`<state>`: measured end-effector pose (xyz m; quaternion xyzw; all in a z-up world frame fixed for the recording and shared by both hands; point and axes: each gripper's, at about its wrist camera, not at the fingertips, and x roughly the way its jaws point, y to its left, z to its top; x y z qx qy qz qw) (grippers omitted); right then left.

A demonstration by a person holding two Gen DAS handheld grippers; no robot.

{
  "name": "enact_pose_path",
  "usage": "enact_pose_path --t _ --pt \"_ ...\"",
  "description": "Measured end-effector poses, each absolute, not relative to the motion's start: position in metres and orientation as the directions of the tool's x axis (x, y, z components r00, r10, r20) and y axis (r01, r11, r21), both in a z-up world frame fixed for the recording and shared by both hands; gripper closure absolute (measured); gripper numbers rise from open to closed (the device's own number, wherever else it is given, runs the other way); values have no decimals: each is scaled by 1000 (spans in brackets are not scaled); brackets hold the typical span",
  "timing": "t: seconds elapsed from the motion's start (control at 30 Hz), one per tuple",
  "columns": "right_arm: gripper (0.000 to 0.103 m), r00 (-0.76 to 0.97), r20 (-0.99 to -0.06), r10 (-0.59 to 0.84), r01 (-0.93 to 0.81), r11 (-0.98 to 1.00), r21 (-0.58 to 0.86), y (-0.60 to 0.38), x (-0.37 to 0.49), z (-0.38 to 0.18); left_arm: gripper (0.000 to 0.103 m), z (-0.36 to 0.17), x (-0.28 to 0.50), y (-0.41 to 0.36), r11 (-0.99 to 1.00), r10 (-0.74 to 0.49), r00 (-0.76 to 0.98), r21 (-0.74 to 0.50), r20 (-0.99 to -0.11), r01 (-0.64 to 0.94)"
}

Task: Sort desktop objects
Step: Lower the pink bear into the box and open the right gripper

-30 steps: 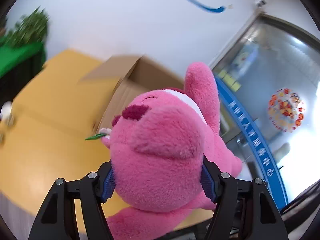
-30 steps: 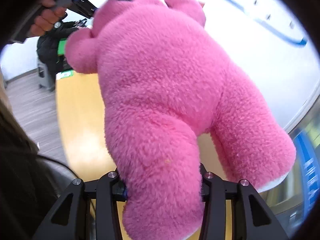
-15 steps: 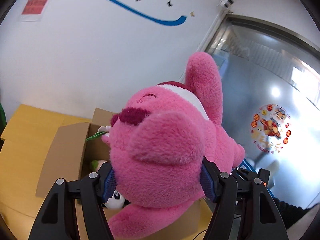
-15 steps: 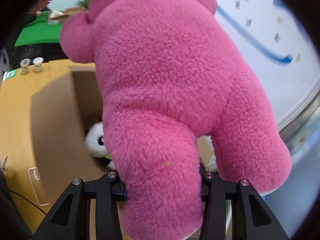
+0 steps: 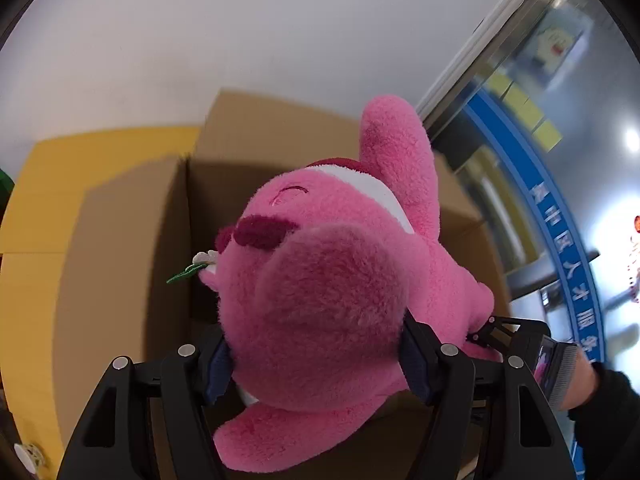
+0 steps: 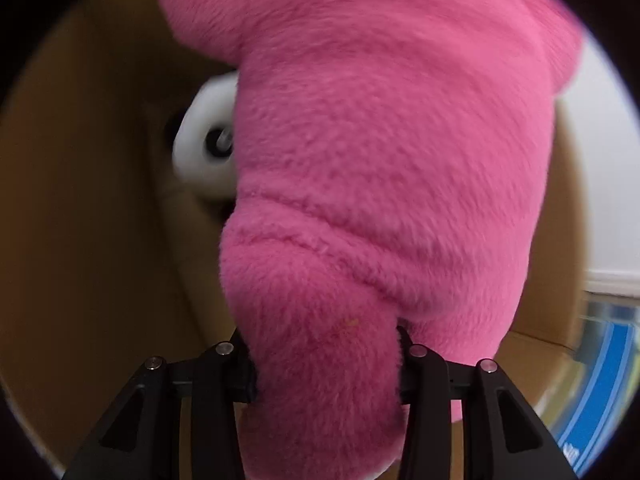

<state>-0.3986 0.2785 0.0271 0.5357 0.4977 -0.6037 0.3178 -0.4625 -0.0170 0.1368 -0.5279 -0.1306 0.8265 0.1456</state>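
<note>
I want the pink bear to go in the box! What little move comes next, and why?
Probably lower it a bit further. Both grippers, left and right, grip the pink bear, which hangs over the open cardboard box. A panda toy sits inside, so ease down gently beside it.

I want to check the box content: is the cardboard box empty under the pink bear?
No, a white and black panda plush already lies inside the cardboard box, beside the pink plush bear.

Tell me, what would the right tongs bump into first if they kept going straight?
Probably the panda toy in the cardboard box, just past the pink bear the right tongs hold; depth is unclear.
</note>
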Motion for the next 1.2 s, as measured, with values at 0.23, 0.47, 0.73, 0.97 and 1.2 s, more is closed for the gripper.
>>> enact_pose_path --t 0.23,0.47,0.73,0.97,1.2 --pt "61 116 -966 232 970 -236 60 291 -395 -38 30 45 -484 -2 -946 323 -174 -322 -930 -36" --pt "61 273 -919 285 953 -208 218 303 -395 -76 29 -11 -468 -13 -963 270 58 -269 -961 17" --pt "23 180 -867 464 972 -218 85 331 -401 -117 9 -1 -474 -1 -973 226 28 -227 -974 -32" --pt "20 -1 -866 501 982 -165 -97 355 -395 -58 8 59 -445 26 -968 216 -114 -197 -970 -153" --pt "20 -210 -945 252 923 -269 -276 254 -409 112 7 134 -391 16 -960 270 -282 -234 -920 -156"
